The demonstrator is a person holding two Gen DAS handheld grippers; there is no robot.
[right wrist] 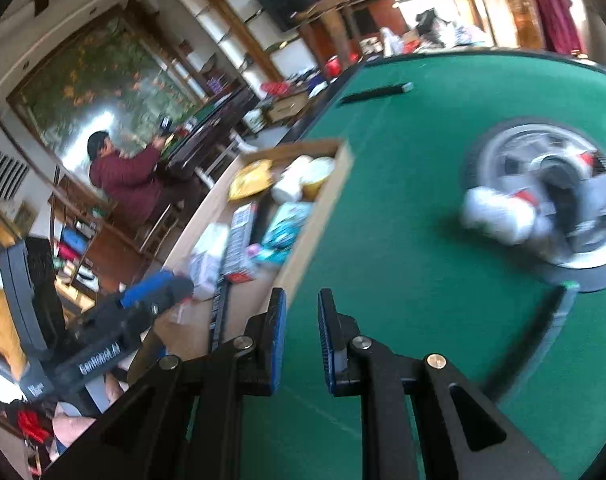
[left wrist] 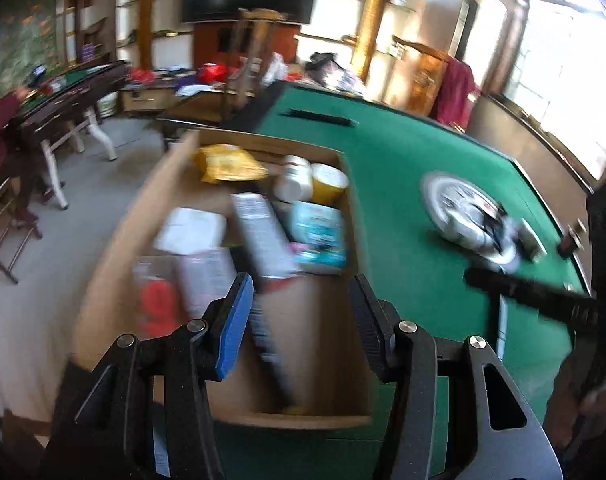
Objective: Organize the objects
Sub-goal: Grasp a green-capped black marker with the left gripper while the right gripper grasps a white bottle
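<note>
In the left wrist view, the cardboard box (left wrist: 223, 280) sits at the table's left edge, filling the frame from nine o'clock to the centre, and it already holds most of the goods. Along its left wall lie a white soft pack (left wrist: 191, 230) and something red (left wrist: 159, 308), too blurred to name. At twelve o'clock in the box is a crinkled yellow snack bag (left wrist: 227, 164), then a long flat carton (left wrist: 265, 236), a white bottle (left wrist: 293, 180) touching a yellow round tub (left wrist: 330, 184), and a pale blue packet (left wrist: 319, 236) against the right wall. The left gripper (left wrist: 299, 320) hovers over the box's near end, its ribbed pads spread wide with nothing between them.

To the right stretches the green felt table (left wrist: 403, 168), smooth and matte, with a shiny round central hub (left wrist: 459, 208) at three o'clock. A white cylindrical bottle (right wrist: 499, 216) lies on its side against the hub, at two o'clock in the right wrist view; beside it are smaller things I cannot make out. The right gripper (right wrist: 301, 340) points across the felt just beside the box wall, its blue pads parted by a narrow gap and holding nothing.

So the packing looks largely done; the bottle by the hub, and whatever lies with it, appears to be what remains to collect.
</note>
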